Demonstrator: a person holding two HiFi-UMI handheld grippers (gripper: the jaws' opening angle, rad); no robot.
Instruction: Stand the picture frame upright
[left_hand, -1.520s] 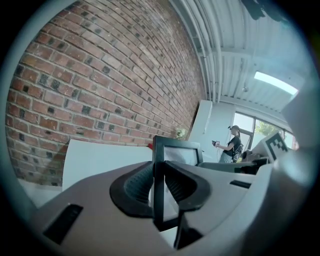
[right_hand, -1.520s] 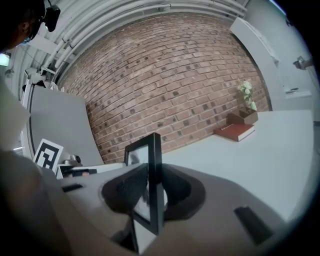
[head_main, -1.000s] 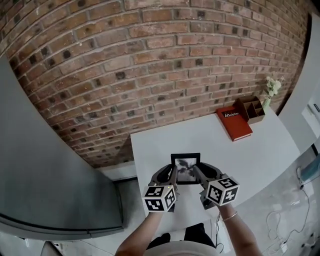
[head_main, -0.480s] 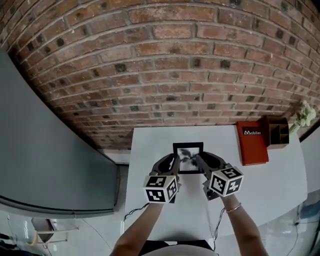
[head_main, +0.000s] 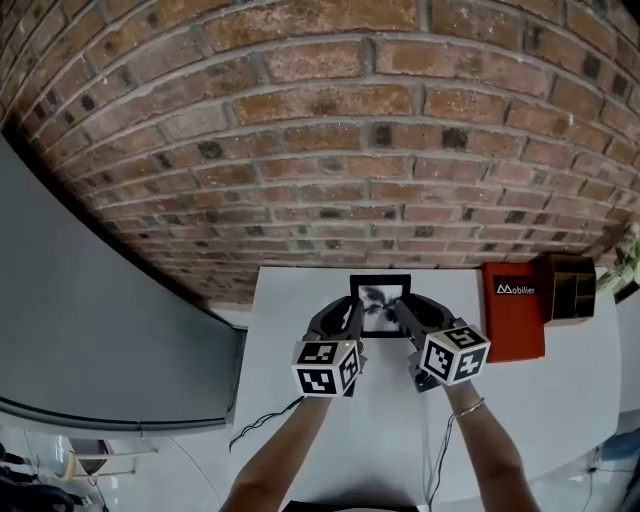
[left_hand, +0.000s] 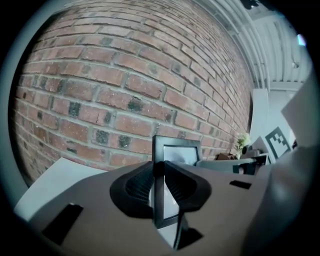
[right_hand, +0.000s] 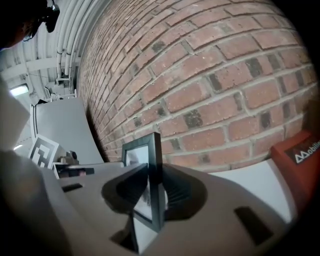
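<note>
Mid-picture, I grip the frame (head_main: 380, 298) upright — left gripper (head_main: 352, 312) and right gripper (head_main: 404, 312) clamped on its side edges — at the table's (head_main: 300, 340) far edge; setting down, letting go remain, I judge.

Rough red brick wall with pale mortar (head_main: 330, 130) across the back. Against it, white flat-topped table (head_main: 560, 400). On its right part, flat red hardcover book with white lettering (head_main: 513, 312), lying just beside a brown wooden box with open compartments (head_main: 571, 290). Pale flowers (head_main: 630, 262) at the far right edge. Smooth grey panel (head_main: 90, 320) at left; thin black cable (head_main: 262, 420) on the floor.
</note>
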